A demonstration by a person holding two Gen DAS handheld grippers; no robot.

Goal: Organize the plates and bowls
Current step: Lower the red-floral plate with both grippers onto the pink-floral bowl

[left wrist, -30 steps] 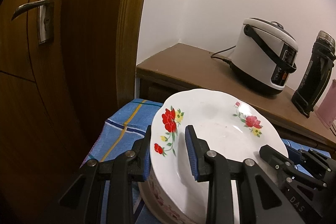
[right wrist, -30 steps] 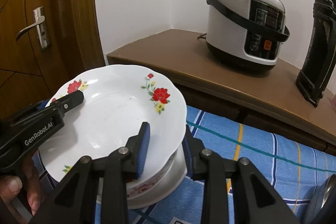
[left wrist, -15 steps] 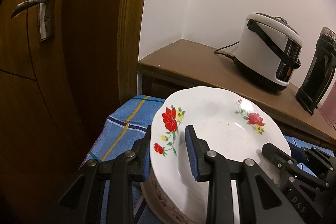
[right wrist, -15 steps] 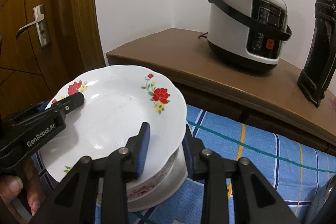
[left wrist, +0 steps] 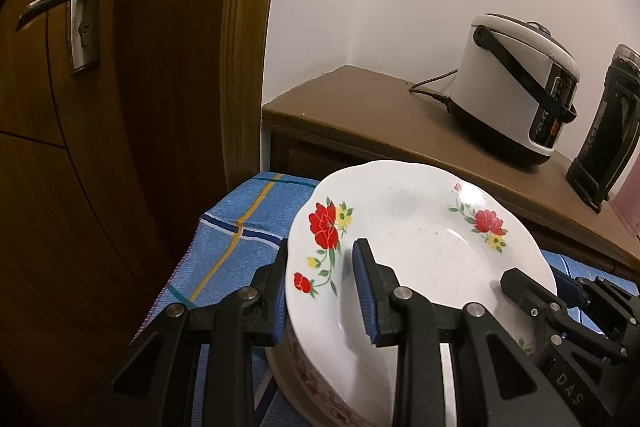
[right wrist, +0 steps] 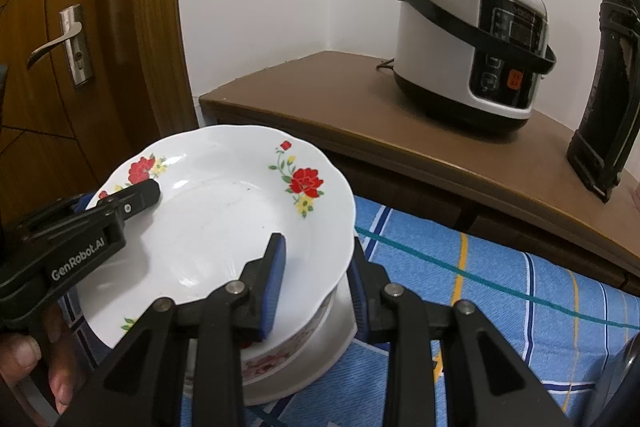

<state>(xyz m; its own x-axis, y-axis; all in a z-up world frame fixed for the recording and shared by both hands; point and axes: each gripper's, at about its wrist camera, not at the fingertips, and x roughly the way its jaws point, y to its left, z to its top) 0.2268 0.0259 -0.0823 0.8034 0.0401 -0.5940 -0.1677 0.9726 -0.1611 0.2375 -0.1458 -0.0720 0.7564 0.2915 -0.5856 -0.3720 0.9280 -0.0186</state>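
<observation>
Left gripper (left wrist: pixel 322 293) pinching near-left rim of the flowered plate (right wrist: pixel 224 211), right gripper (right wrist: pixel 316 279) pinching its near-right rim, plate on top of a patterned bowl (right wrist: pixel 280 355), blue checked cloth (right wrist: pixel 500 307) below, rice cooker (right wrist: pixel 476 39) far right on the brown counter (right wrist: pixel 400 131)

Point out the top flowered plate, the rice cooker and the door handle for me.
Flowered plate (right wrist: pixel 224 227), right wrist view, on its bare white centre.
Rice cooker (right wrist: pixel 436 39), right wrist view, on its white side wall.
Door handle (left wrist: pixel 56 2), left wrist view, on the metal lever.
</observation>
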